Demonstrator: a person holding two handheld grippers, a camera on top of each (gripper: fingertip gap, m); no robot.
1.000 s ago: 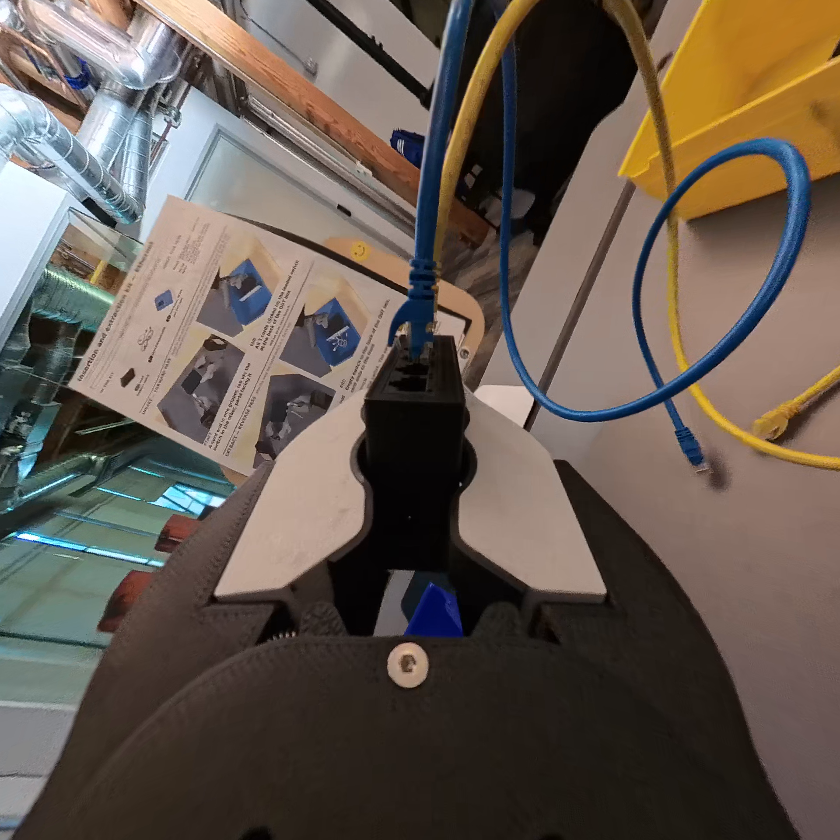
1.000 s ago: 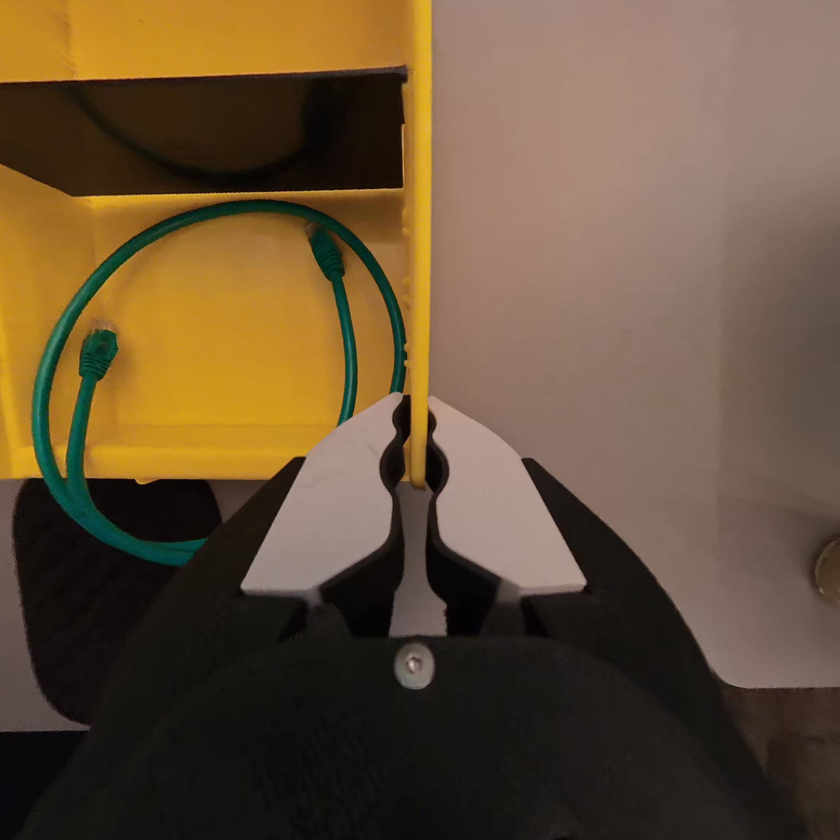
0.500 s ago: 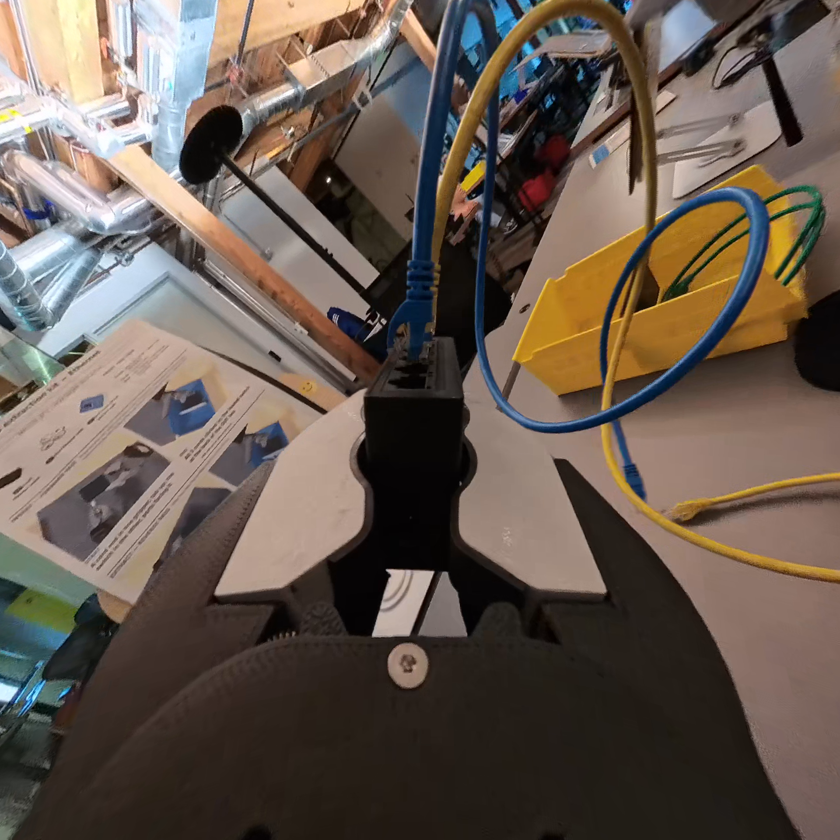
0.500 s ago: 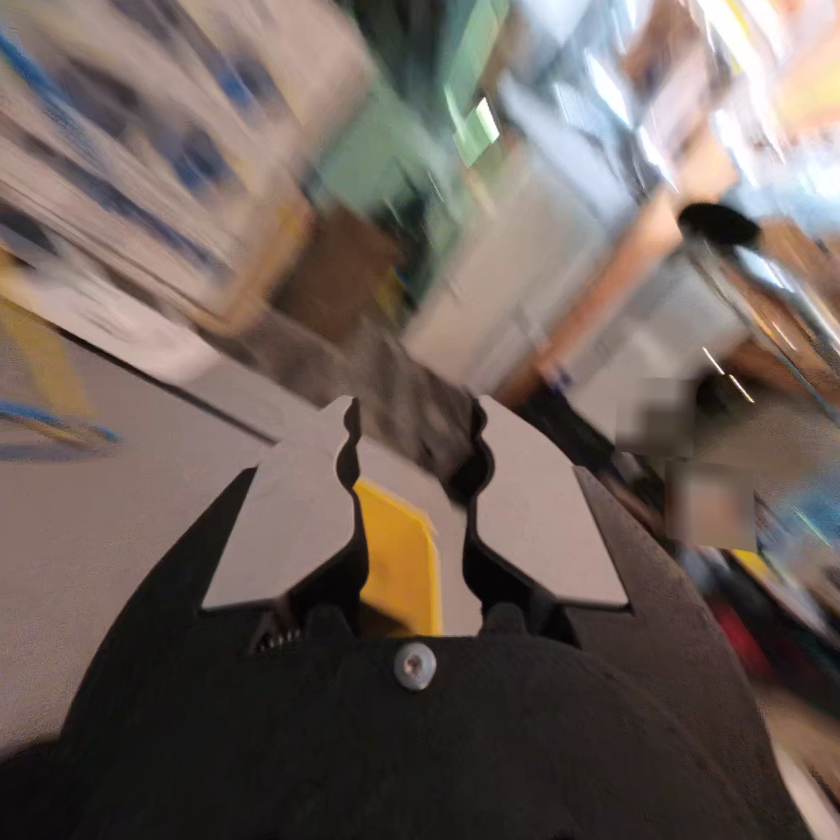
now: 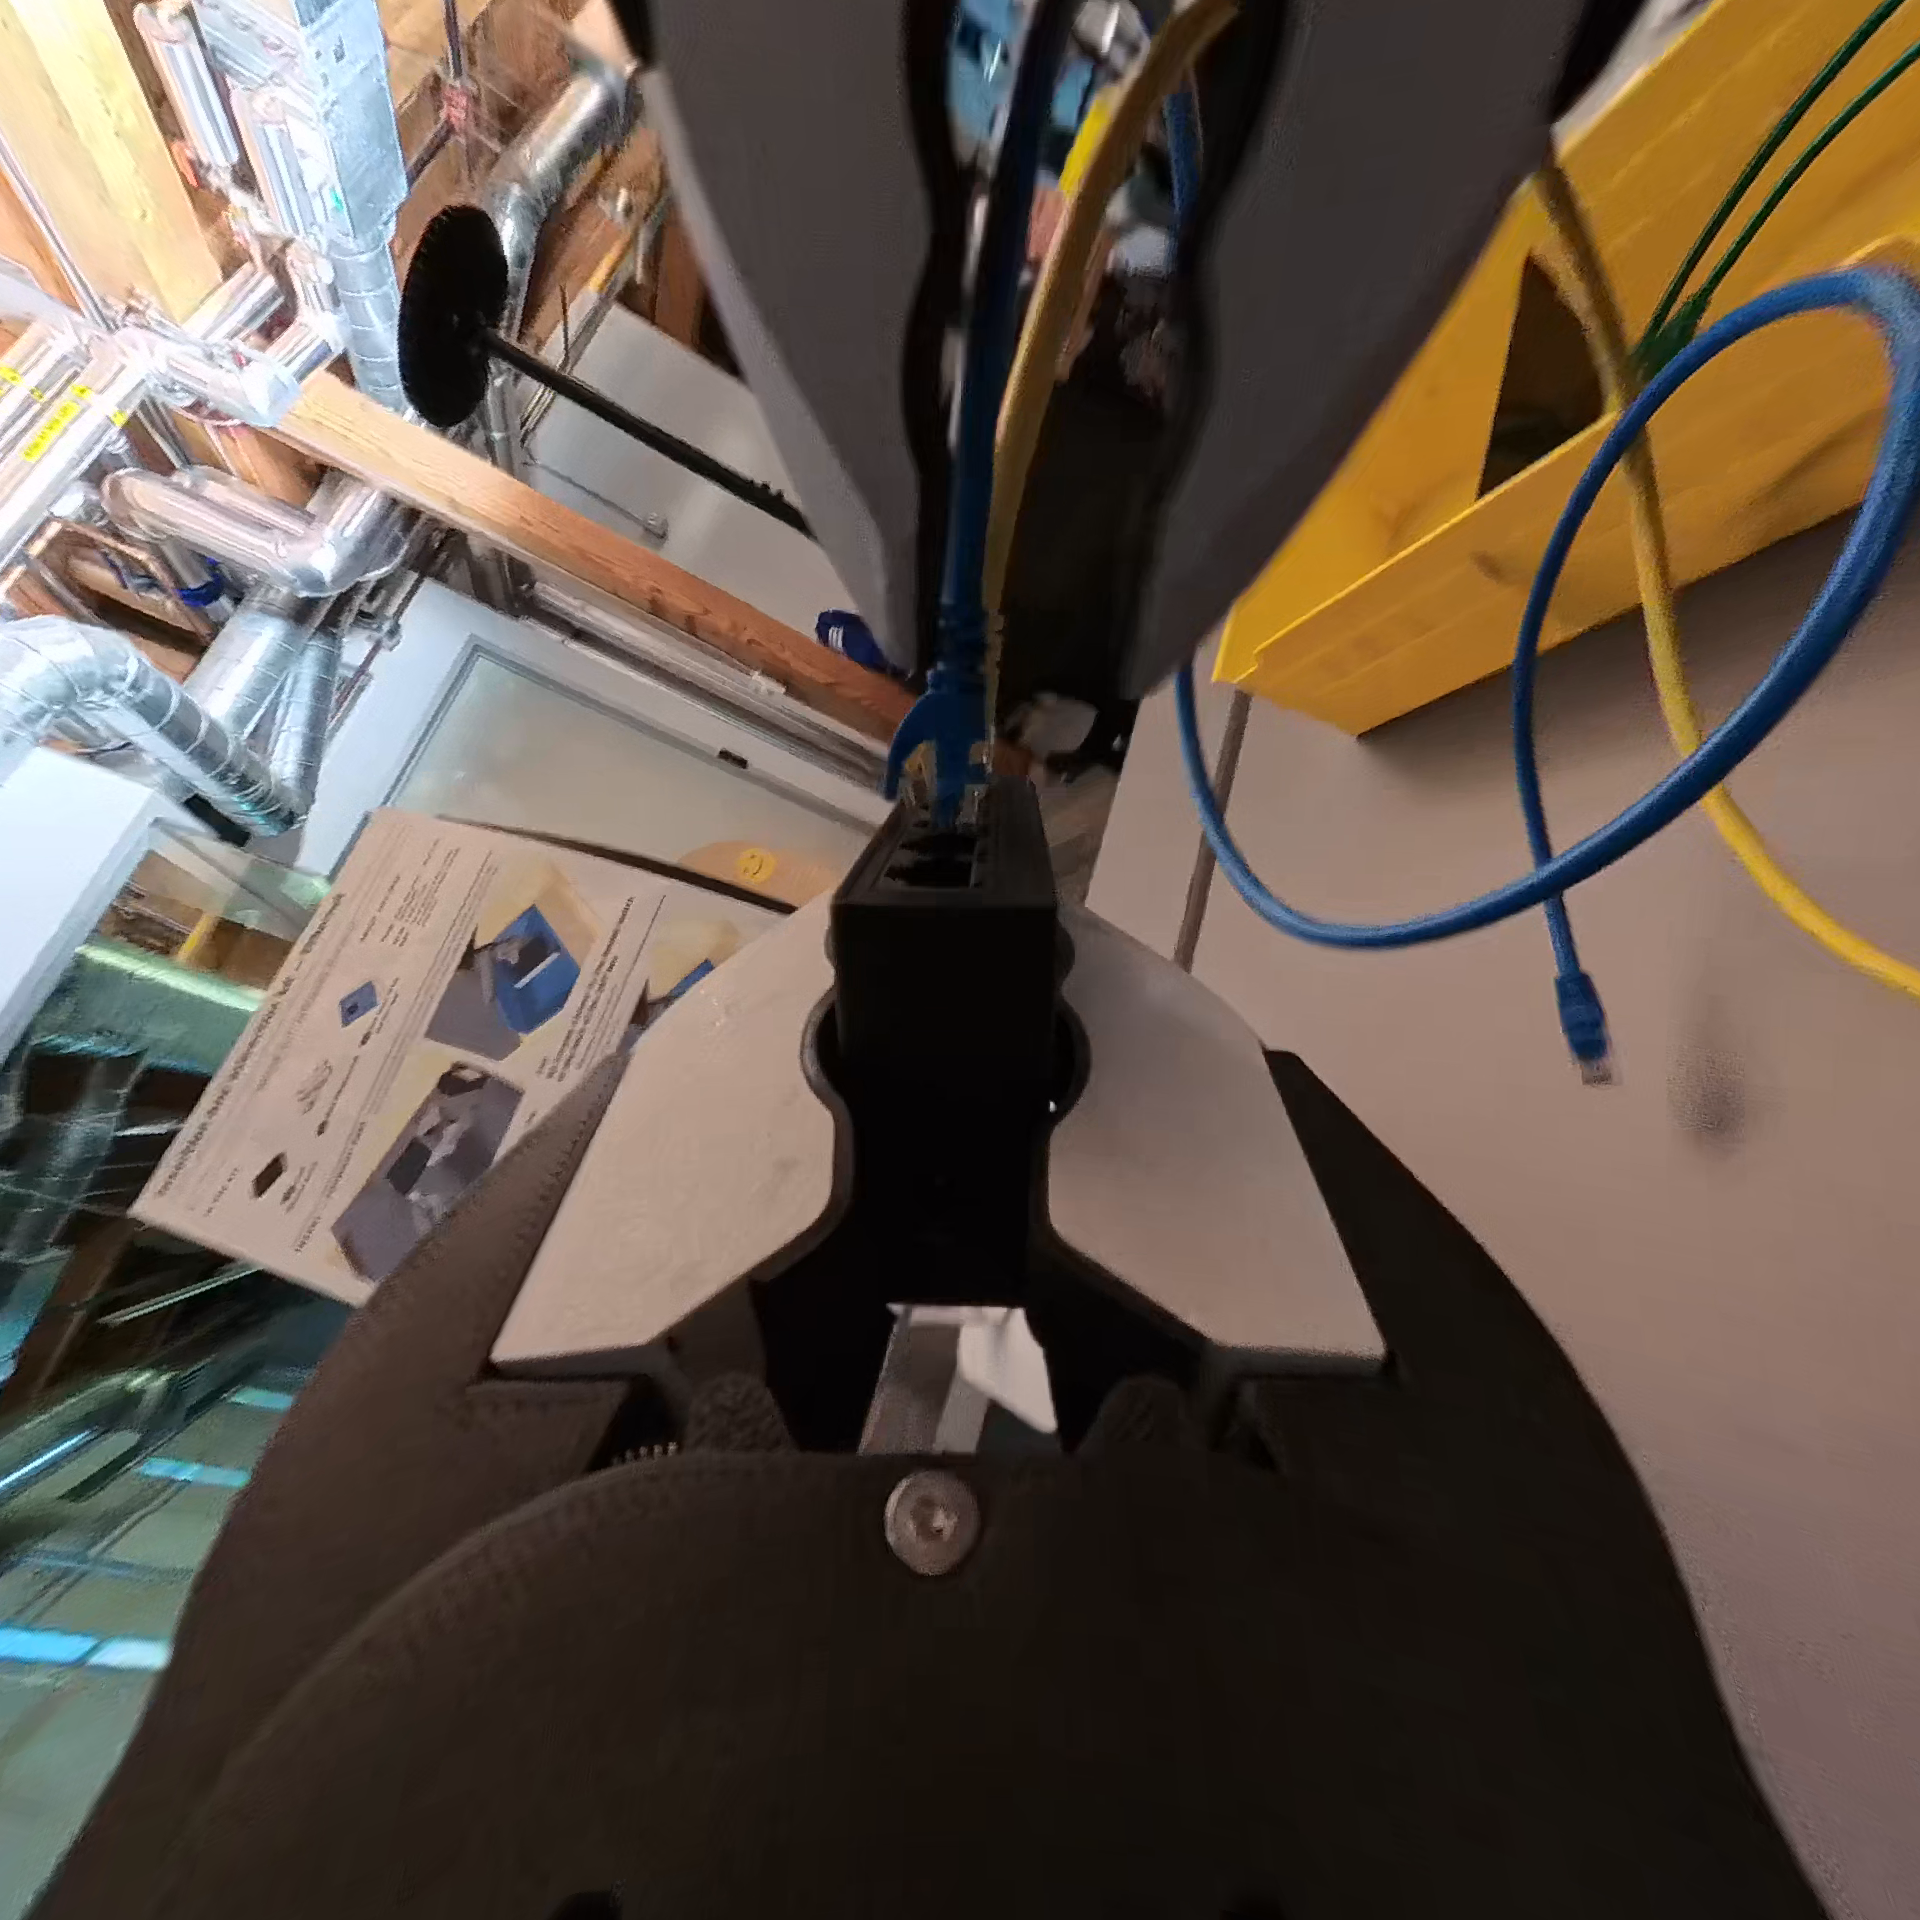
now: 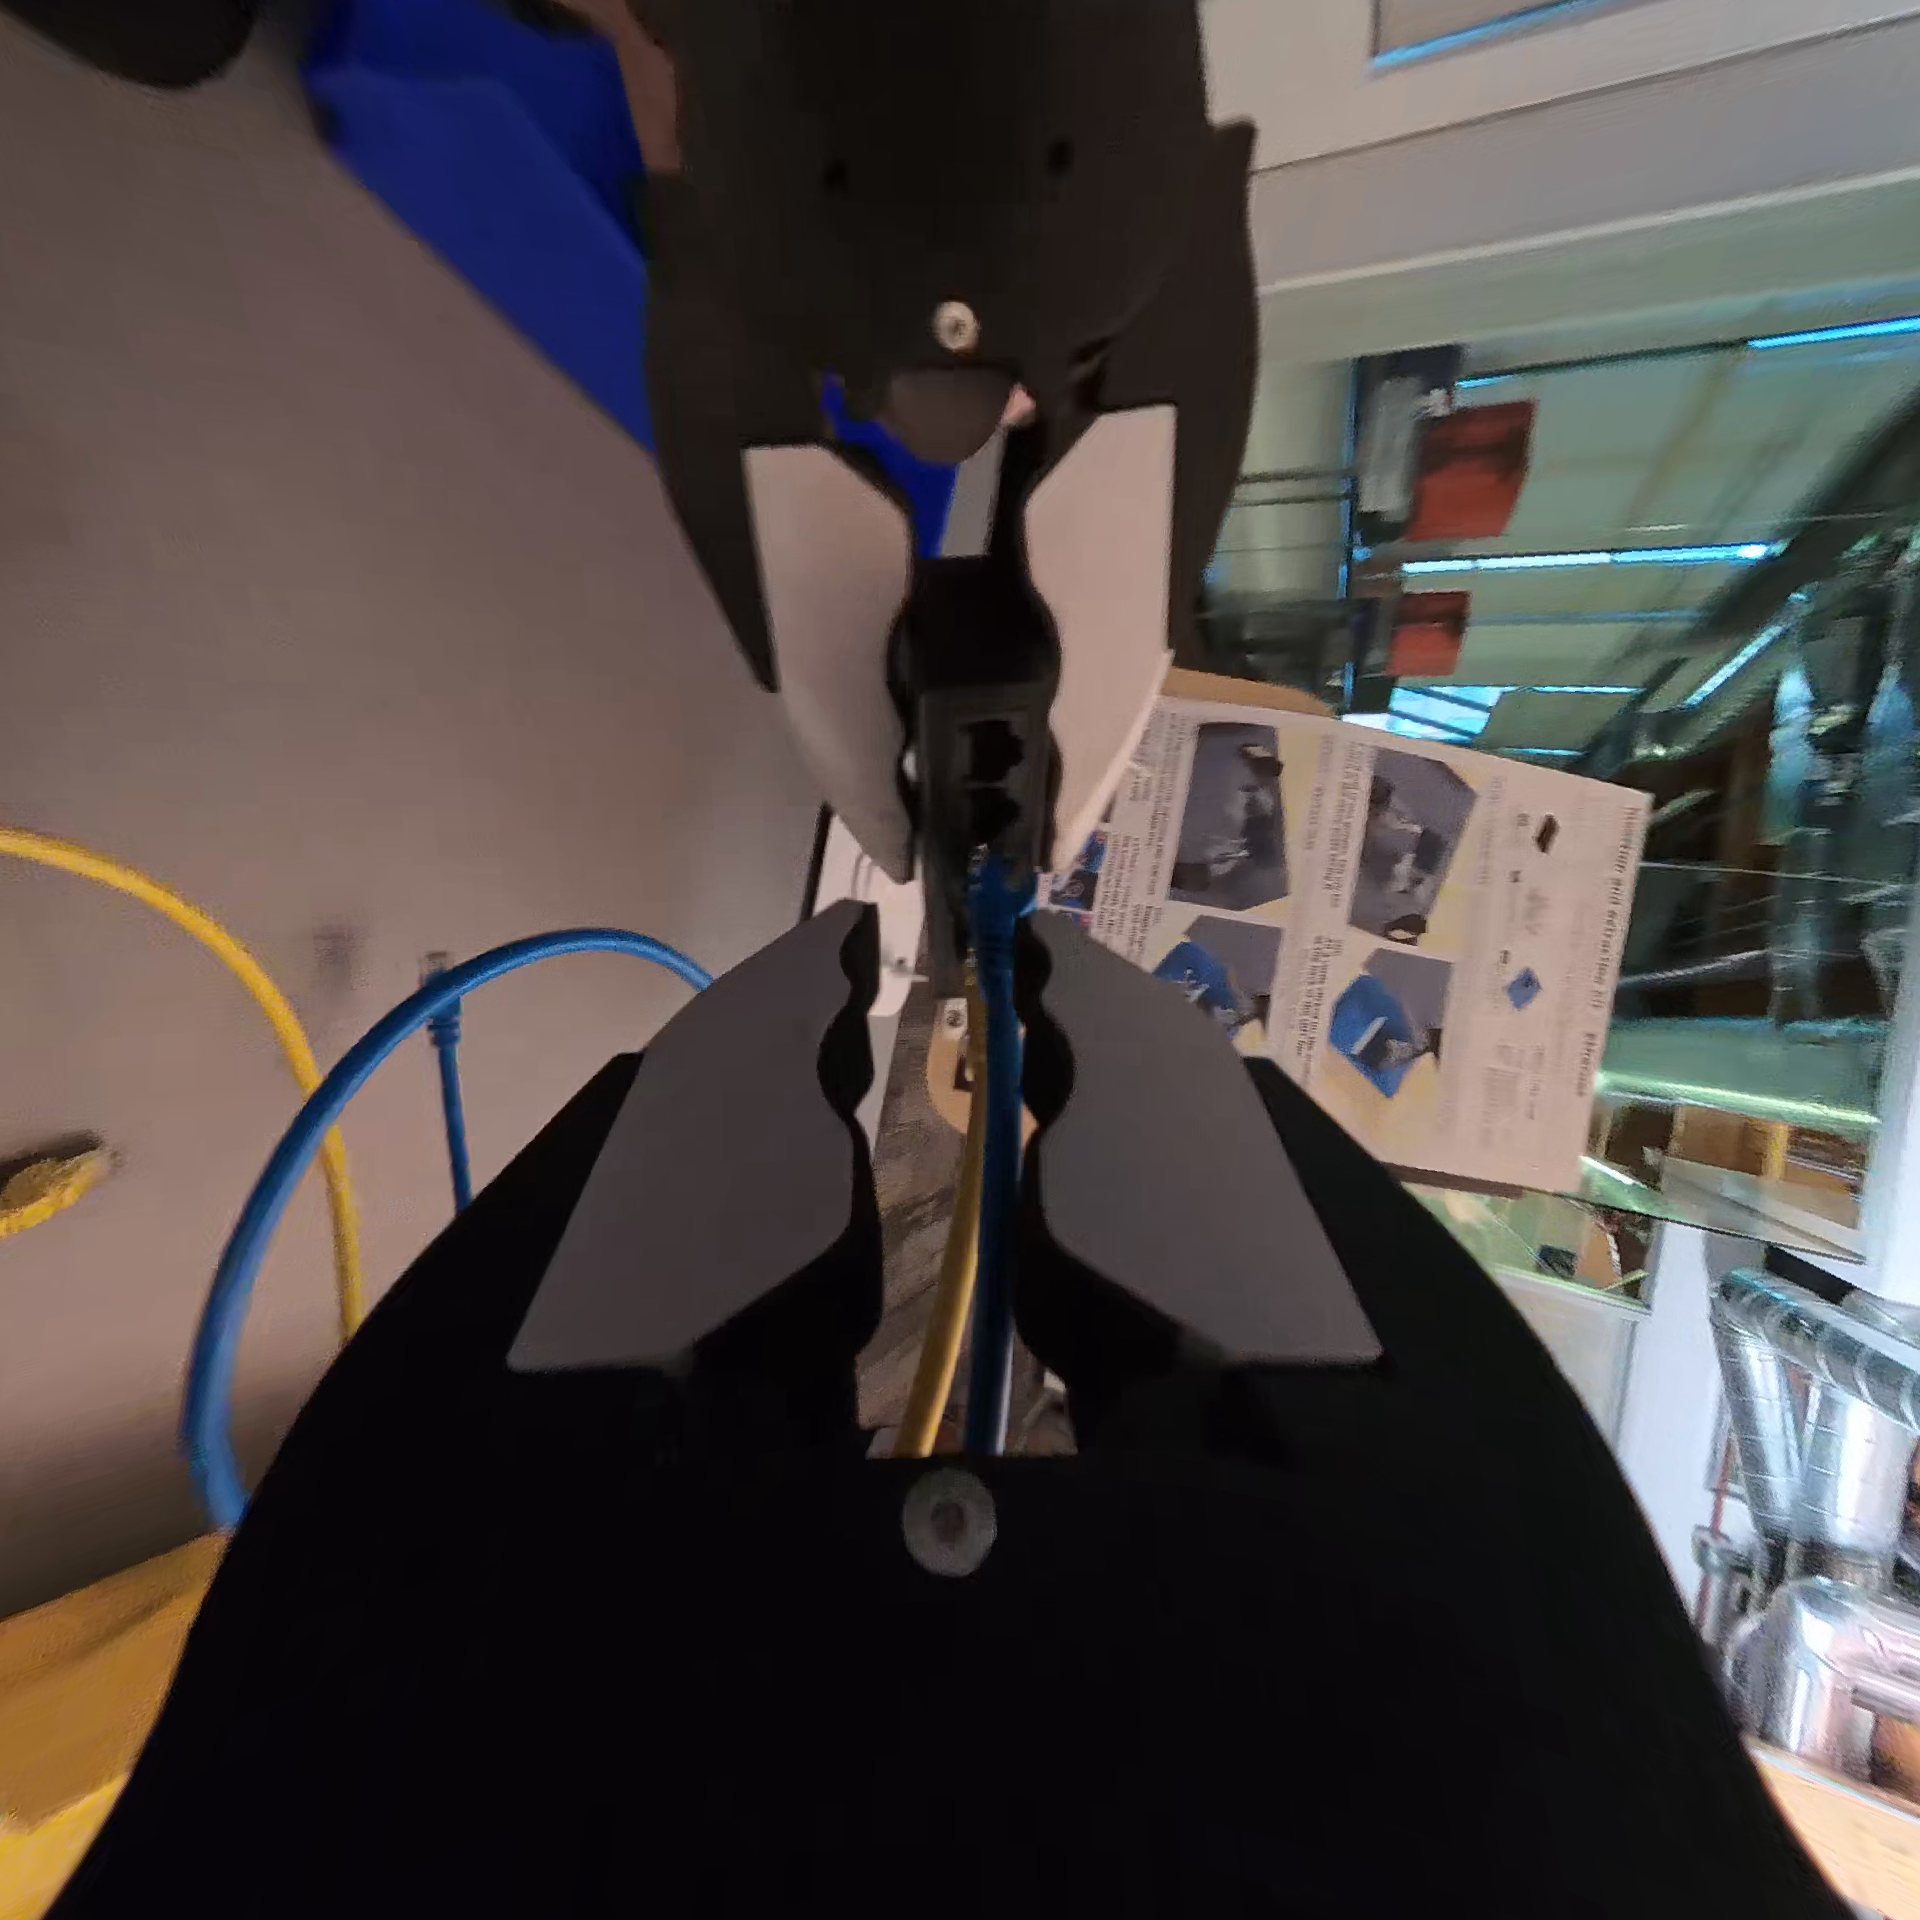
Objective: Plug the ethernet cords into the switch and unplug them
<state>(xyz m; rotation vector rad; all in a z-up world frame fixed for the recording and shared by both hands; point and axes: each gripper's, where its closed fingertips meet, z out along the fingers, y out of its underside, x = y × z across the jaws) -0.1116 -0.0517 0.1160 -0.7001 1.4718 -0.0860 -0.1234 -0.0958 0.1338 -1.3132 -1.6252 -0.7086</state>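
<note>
Yellow cord's plug apparently hidden.

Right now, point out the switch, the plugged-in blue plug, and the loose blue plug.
switch (image 5: 940, 1060), left wrist view, black body between the fingers.
plugged-in blue plug (image 5: 951, 717), left wrist view, plug boot.
loose blue plug (image 5: 1581, 1013), left wrist view, hanging cord end.

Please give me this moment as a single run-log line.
left gripper: shut on black switch | right gripper: open around plugged blue cord, yellow cord | phase: unplug approach

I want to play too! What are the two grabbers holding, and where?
Left gripper clamps the black box-shaped plastic switch by its sides. Right gripper is open around the blue cord, holding nothing.
</note>
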